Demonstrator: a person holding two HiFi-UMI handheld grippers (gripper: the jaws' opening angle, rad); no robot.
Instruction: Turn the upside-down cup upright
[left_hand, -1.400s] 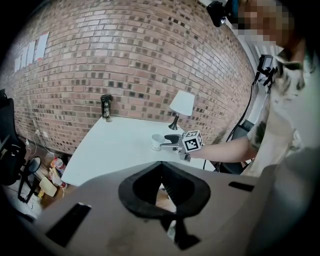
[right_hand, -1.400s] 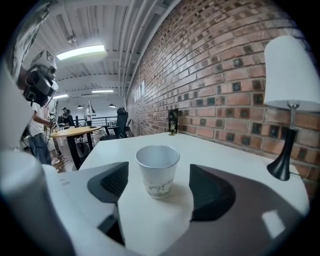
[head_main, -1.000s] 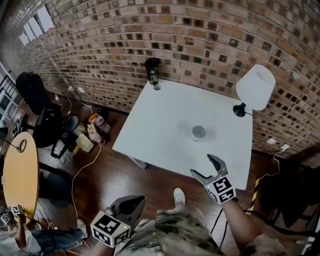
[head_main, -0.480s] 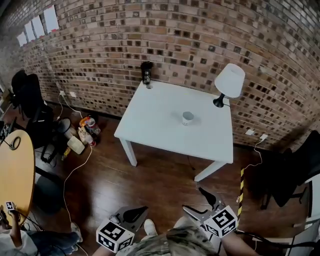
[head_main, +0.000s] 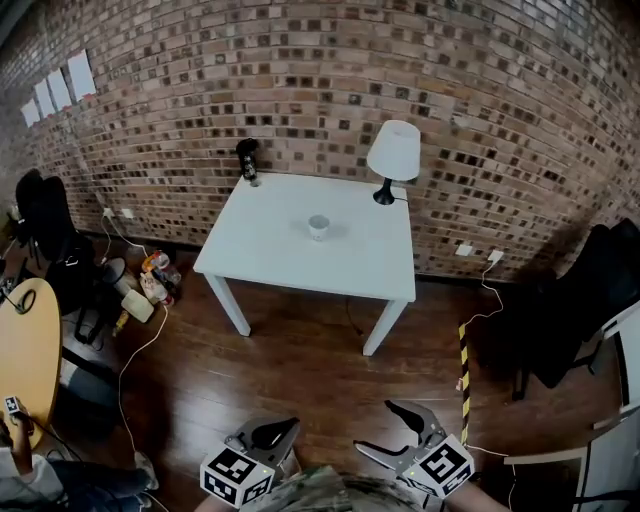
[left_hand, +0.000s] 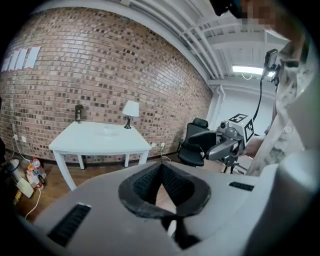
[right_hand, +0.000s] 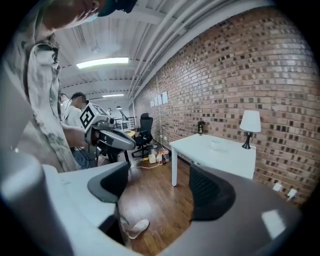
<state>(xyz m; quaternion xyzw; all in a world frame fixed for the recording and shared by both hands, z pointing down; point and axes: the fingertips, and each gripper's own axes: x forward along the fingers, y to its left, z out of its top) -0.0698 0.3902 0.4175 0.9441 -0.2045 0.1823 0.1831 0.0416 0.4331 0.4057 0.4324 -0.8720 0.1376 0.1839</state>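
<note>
A small pale cup (head_main: 318, 226) stands near the middle of the white table (head_main: 270, 262), far from me; it is too small to tell which way up it is. The same cup (left_hand: 107, 131) is a faint speck in the left gripper view, and the cup (right_hand: 215, 145) is just as small in the right gripper view. My left gripper (head_main: 288, 426) hangs low over the wooden floor, jaws closed together and empty. My right gripper (head_main: 378, 428) is beside it, jaws spread wide and empty. Both are well short of the table.
A white lamp (head_main: 392, 152) stands at the table's back right corner and a dark bottle (head_main: 247, 160) at its back left. Bottles and cables (head_main: 150, 285) lie on the floor to the left. Black chairs (head_main: 575, 300) stand to the right, a round wooden table (head_main: 25, 350) to the left.
I have backed away from the table, which now sits smaller and farther off. The right gripper, near the table's front edge a second ago, is now low beside the left one.
</note>
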